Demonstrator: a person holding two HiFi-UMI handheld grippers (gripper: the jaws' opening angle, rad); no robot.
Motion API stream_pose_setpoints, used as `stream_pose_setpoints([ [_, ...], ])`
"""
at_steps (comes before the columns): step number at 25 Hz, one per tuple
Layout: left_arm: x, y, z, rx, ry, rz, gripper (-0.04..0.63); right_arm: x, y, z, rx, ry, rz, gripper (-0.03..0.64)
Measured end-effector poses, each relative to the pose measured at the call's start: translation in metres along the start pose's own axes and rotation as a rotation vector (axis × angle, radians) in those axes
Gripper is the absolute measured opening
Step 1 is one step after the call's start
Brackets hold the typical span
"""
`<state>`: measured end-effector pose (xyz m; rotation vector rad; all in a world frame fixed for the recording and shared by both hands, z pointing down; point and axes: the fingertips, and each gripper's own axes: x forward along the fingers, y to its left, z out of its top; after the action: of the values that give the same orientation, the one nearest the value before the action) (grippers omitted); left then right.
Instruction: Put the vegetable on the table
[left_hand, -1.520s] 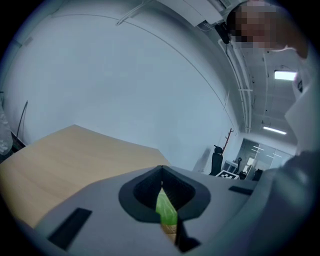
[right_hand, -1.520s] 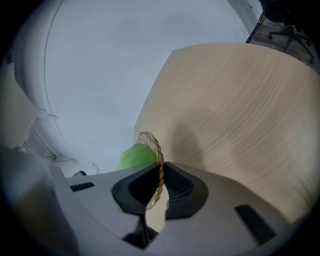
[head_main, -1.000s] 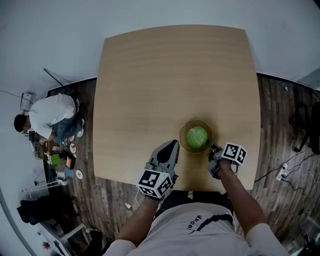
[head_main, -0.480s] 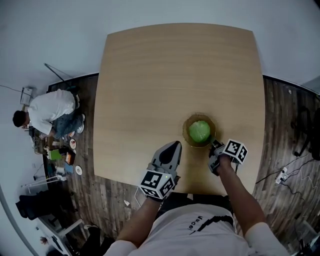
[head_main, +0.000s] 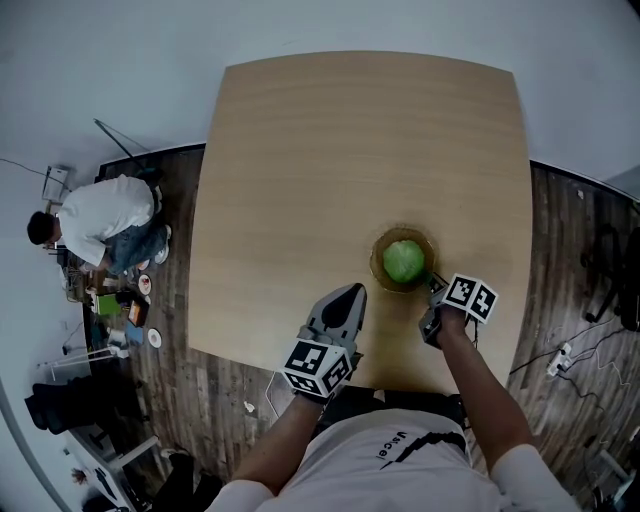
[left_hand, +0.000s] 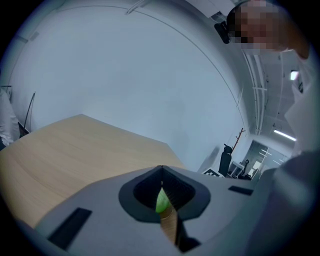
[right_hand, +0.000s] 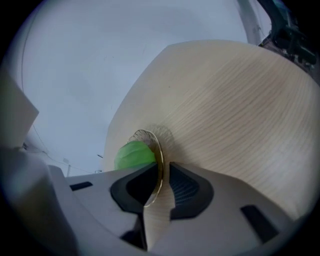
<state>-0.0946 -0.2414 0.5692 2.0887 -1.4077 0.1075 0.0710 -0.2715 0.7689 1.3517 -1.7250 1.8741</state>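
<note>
A round green vegetable (head_main: 403, 261) lies in a shallow gold wire bowl (head_main: 379, 262) on the wooden table (head_main: 350, 150), near its front right. My right gripper (head_main: 432, 283) reaches in from the bowl's near right side. In the right gripper view the bowl's thin rim (right_hand: 159, 152) runs between the jaws, which are shut on it, and the vegetable (right_hand: 132, 155) sits just beyond. My left gripper (head_main: 350, 291) is shut and holds nothing, over the table's front edge left of the bowl. Through its closed jaws (left_hand: 161, 175) only a green sliver shows.
A person in a white top (head_main: 100, 225) crouches on the dark plank floor left of the table, among small items (head_main: 125, 315). Cables and a power strip (head_main: 558, 358) lie on the floor at the right. A pale wall is behind the table.
The bowl with the vegetable and my right gripper sit slightly farther right and up in the head view, still together. My left gripper has hardly moved.
</note>
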Motion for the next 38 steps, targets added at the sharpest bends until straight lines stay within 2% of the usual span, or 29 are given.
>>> stream_pose_setpoints([
  [3, -0.002, -0.002, 0.0, -0.008, 0.003, -0.006, 0.014, -0.012, -0.002, 0.005, -0.065, -0.03, -0.041, 0.066],
  [5, -0.005, -0.004, 0.0, -0.011, 0.007, -0.011, 0.014, -0.023, 0.005, 0.006, -0.108, -0.05, -0.034, 0.064],
  [14, -0.027, -0.023, 0.003, -0.001, 0.03, -0.076, 0.014, -0.083, 0.089, -0.004, -0.379, -0.195, 0.122, 0.023],
  [18, -0.044, -0.038, 0.008, 0.011, 0.031, -0.117, 0.014, -0.116, 0.132, -0.023, -0.506, -0.261, 0.195, 0.015],
  [23, -0.067, -0.053, 0.017, 0.036, 0.016, -0.15, 0.014, -0.152, 0.173, -0.048, -0.634, -0.348, 0.239, 0.014],
  [28, -0.096, -0.066, 0.025, 0.076, -0.014, -0.166, 0.014, -0.19, 0.201, -0.069, -0.692, -0.444, 0.271, 0.014],
  [38, -0.142, -0.09, 0.033, 0.12, -0.071, -0.201, 0.014, -0.239, 0.225, -0.113, -0.746, -0.534, 0.315, 0.014],
])
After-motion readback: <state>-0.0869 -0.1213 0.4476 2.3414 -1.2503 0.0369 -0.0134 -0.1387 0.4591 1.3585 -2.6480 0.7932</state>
